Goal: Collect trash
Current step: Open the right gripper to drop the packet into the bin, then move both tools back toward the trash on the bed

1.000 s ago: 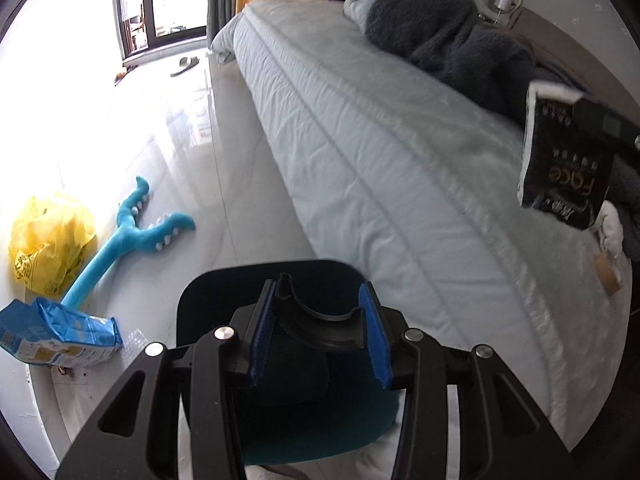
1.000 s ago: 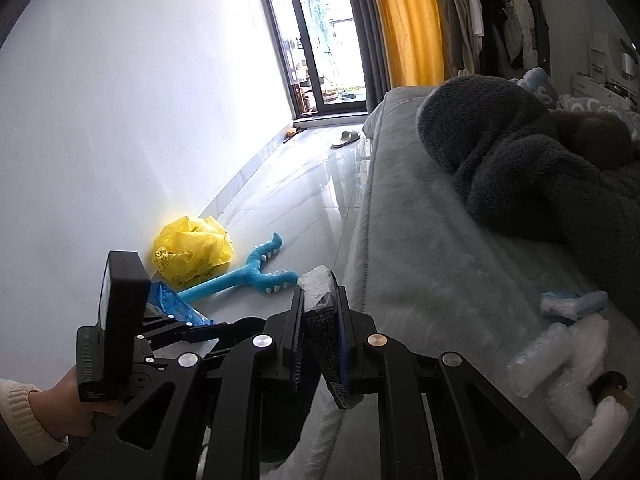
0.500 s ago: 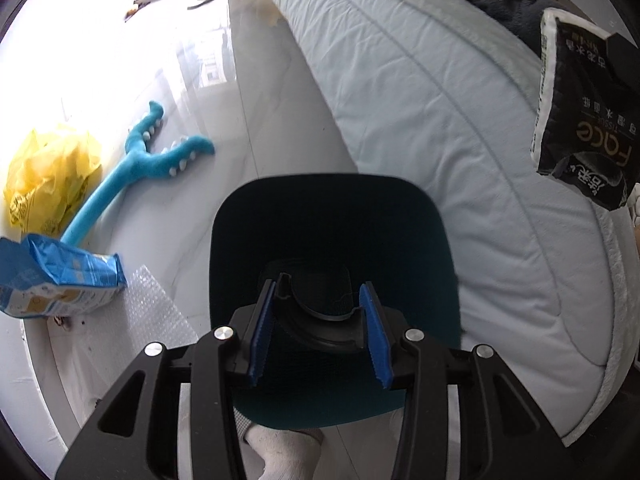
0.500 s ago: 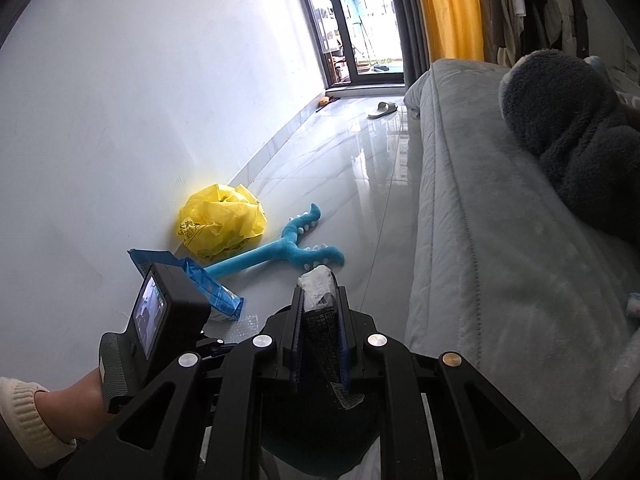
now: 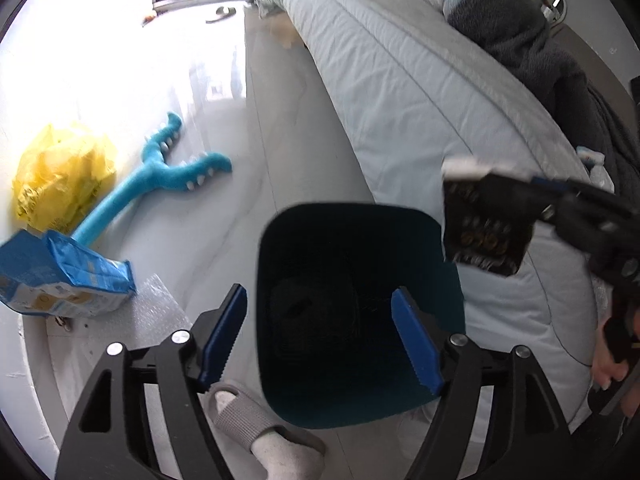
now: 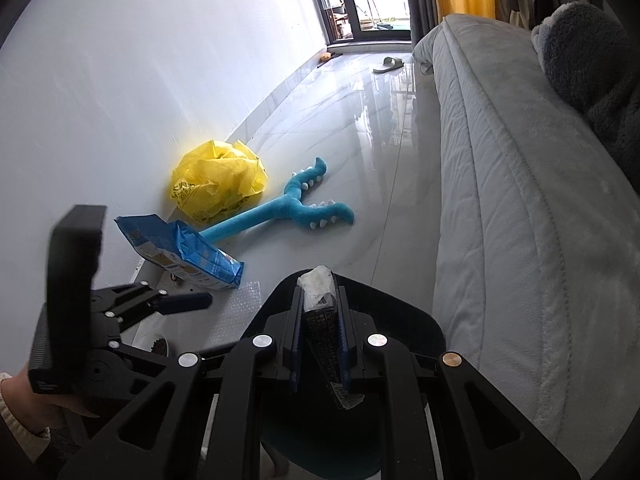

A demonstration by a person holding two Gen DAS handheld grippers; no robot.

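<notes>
I have the right gripper (image 6: 319, 334) clamped on the black wrapper (image 5: 486, 230), which hangs just over the bin's (image 5: 352, 412) right rim, while my left gripper (image 5: 320, 336), jaws just opened, stands empty above the bin's mouth.

Your two wrist cameras both tilt steeply down, close over the bin (image 5: 360, 320), sharing floor (image 6: 352, 148), bed (image 5: 420, 112) and blue toy (image 6: 296, 208).

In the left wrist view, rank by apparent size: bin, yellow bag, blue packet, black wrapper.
1. bin
2. blue packet and yellow bag: look alike, unranked
3. black wrapper, though nearness to the camera makes this unsure
</notes>
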